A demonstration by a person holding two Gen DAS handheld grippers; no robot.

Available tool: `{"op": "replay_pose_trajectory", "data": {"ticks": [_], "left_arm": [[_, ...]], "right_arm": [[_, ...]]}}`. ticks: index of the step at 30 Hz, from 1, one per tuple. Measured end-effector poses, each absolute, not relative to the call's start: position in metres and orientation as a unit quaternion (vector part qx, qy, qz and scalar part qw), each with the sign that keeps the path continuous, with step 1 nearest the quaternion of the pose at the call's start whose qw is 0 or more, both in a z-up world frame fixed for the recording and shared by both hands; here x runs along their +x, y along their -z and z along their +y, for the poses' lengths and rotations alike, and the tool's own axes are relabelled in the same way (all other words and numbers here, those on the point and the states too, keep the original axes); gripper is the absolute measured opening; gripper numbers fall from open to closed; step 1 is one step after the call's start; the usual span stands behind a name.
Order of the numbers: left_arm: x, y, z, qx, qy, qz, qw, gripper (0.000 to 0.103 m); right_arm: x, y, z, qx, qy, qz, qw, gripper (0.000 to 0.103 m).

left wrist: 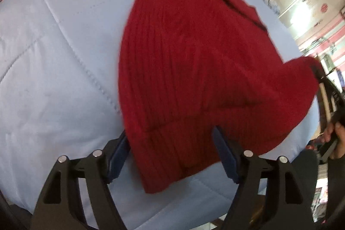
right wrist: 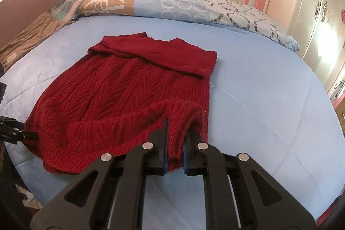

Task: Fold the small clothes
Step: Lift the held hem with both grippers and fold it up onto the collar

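A dark red knitted sweater (right wrist: 129,83) lies flat on a light blue quilted bed cover (right wrist: 258,89), collar at the far end. My right gripper (right wrist: 177,128) is shut on the near right hem corner and holds it lifted off the bed. In the left wrist view the sweater (left wrist: 194,53) fills the middle. My left gripper (left wrist: 172,154) is open, and the near hem corner lies loose between its wide blue pads. The right gripper (left wrist: 323,83) shows at the right edge, pinching the raised corner, with a hand (left wrist: 336,135) behind it. The left gripper (right wrist: 13,133) shows at the sweater's left hem.
A patterned blue and tan duvet (right wrist: 172,3) is bunched along the far side of the bed. A brown folded cloth (right wrist: 28,40) lies at the far left. A pale wardrobe (right wrist: 312,14) stands on the right, and the bed's near edge is just below the grippers.
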State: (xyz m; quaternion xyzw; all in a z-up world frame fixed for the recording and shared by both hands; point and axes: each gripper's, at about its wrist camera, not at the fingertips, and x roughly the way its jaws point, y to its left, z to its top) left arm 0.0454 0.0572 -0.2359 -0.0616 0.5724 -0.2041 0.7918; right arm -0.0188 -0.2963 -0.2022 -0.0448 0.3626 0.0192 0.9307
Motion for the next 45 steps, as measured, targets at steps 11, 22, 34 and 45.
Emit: {"op": "replay_pose_trajectory", "data": {"ticks": [11,22,34,45], "left_arm": [[0.032,0.212,0.054,-0.022,0.195,0.523,0.83,0.015],[0.067,0.121,0.04,0.052,0.138,0.338,0.929,0.014],[0.21,0.098,0.012,0.042,0.096,0.271,0.957,0.014],[0.365,0.168,-0.035,0.104,0.124,0.381,0.91,0.015]], "right_arm": [[-0.027,0.203,-0.295,-0.048,-0.019,0.361,0.931,0.01],[-0.005,0.179,-0.309,-0.023,-0.012,0.31,0.95,0.01],[0.107,0.16,-0.344,-0.012,0.032,0.245,0.969,0.01],[0.239,0.23,-0.378,0.024,0.032,0.344,0.938,0.01]]}}
